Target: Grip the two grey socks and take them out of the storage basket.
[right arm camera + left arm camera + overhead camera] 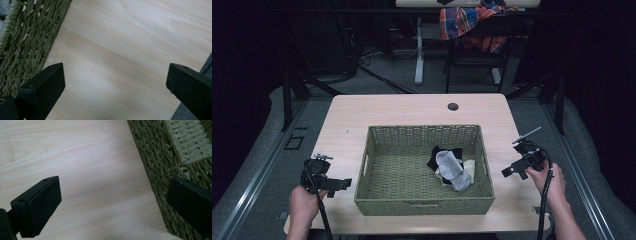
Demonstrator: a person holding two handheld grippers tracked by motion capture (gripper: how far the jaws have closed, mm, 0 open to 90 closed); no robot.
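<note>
Plainly, the work in hand is the small heap of socks (450, 169) lying in the right near part of the woven basket (377, 131), which sits in the middle of the bench (402, 107). On top lies a grey sock (451, 168), draped over a black sock (439, 155), with a pale, cream-coloured piece (469, 167) peeking out on the right. I judge all of them light, limp and soft: nothing to break, little to slip, but they will sag and may drag a neighbour along if pinched where two overlap. The best hold looks to be on a free fold or the cuff of the grey one, taken from above, clear of the basket's wall

The left tool (323, 181) rests on the bench just left of the basket, near its left near corner, jaws spread with nothing between them; the left gripper view has bare wood between the pads and the basket's woven side at the right. The right tool (518, 170) hangs to the right of the basket, apart from it, jaws likewise spread wide and empty over bare bench. The heap lies nearer the right tool, just across the basket's right wall, and well apart from the left one
</note>
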